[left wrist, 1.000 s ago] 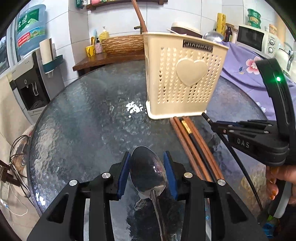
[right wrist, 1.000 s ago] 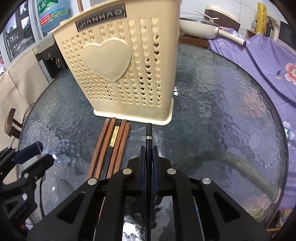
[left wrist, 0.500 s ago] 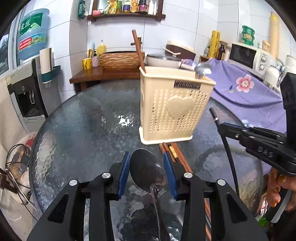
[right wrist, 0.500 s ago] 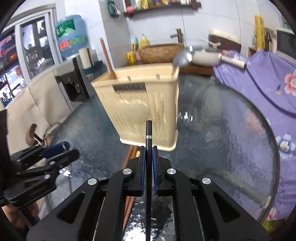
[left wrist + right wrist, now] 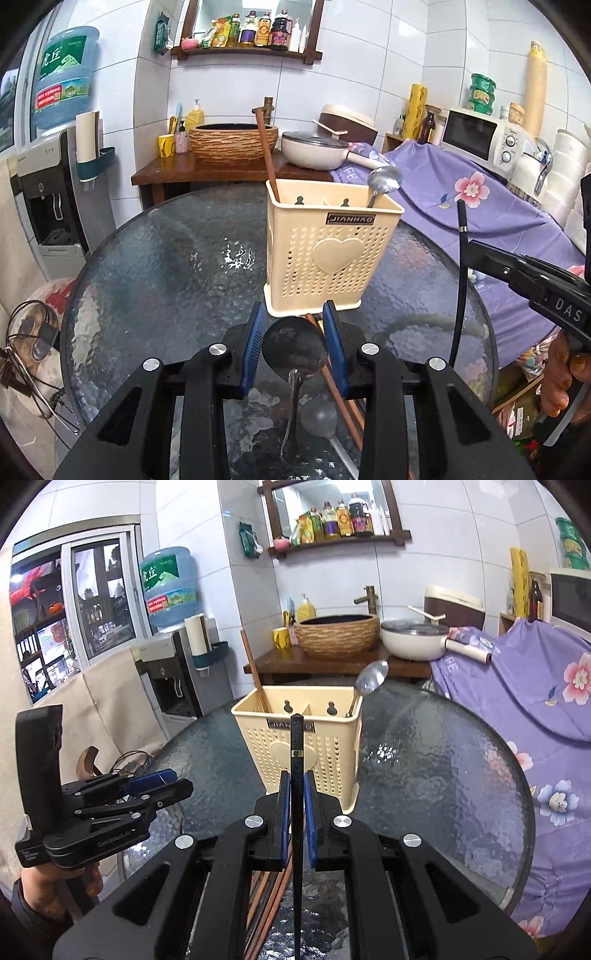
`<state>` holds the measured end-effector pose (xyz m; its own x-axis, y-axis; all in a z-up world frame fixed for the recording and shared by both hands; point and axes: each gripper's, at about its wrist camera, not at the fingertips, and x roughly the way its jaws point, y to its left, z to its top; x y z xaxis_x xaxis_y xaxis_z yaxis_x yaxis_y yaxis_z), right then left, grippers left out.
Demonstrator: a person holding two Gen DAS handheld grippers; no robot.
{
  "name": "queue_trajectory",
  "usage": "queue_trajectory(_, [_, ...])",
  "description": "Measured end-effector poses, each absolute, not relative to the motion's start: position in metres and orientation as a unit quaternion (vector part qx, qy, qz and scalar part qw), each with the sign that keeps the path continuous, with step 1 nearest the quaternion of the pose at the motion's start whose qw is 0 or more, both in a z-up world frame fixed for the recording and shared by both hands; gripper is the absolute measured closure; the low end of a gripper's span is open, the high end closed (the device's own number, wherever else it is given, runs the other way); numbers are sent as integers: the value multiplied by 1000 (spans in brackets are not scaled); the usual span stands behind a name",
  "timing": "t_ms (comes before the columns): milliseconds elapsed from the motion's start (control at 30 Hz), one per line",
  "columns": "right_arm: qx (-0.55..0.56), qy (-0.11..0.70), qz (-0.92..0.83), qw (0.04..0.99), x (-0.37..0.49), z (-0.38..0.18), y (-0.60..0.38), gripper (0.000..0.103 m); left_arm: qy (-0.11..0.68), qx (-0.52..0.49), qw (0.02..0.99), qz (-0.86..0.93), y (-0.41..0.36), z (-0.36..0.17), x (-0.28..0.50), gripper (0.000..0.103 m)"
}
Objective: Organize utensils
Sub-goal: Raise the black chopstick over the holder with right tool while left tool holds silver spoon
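My left gripper (image 5: 294, 341) carries a metal spoon (image 5: 293, 350) above the glass table (image 5: 166, 277). Its blue pads are closing on the bowl, and the handle runs back under the gripper. My right gripper (image 5: 296, 805) is shut on a black chopstick (image 5: 296, 760) that points up and forward. The left wrist view shows this chopstick (image 5: 460, 258) to the right of the cream caddy (image 5: 332, 251). The caddy (image 5: 299, 746) stands in front of both grippers and holds a brown chopstick (image 5: 266, 155) and a spoon (image 5: 382, 181). Several brown chopsticks (image 5: 340, 398) lie on the glass below.
A wooden side table (image 5: 207, 173) with a woven basin and a white pan stands beyond the round table. A purple flowered cloth (image 5: 480, 206) covers furniture on the right, and a microwave (image 5: 480, 136) sits behind it. A water dispenser (image 5: 48, 184) is at left.
Both grippers have risen off the glass, the left with the spoon and the right with the black chopstick. The caddy now sits lower and farther off, and its open top shows.
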<state>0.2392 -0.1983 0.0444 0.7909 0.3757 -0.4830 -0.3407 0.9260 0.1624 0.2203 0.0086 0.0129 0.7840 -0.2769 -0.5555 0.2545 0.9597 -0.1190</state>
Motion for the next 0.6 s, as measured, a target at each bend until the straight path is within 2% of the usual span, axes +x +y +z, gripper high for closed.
queue_trajectory(200, [30,255,193,947,234,51,-198,95,290,-14,946,-143,7,18,219,85])
queue_trajectory(500, [29,263,188,946,240,44,-198,95,312,-7,940,-135,8,4,226,85])
queue_trajectory(533, [29,264,187,946,241,43,-198,95,314,-2,941,-130,8,2,225,81])
queue_trajectory(567, [30,265,186,946,242,43,-198,95,316,6,940,-124,8,-1,225,69])
queue_trajectory(600, [31,266,185,946,242,43,-198,95,319,14,941,-116,7,-3,226,61])
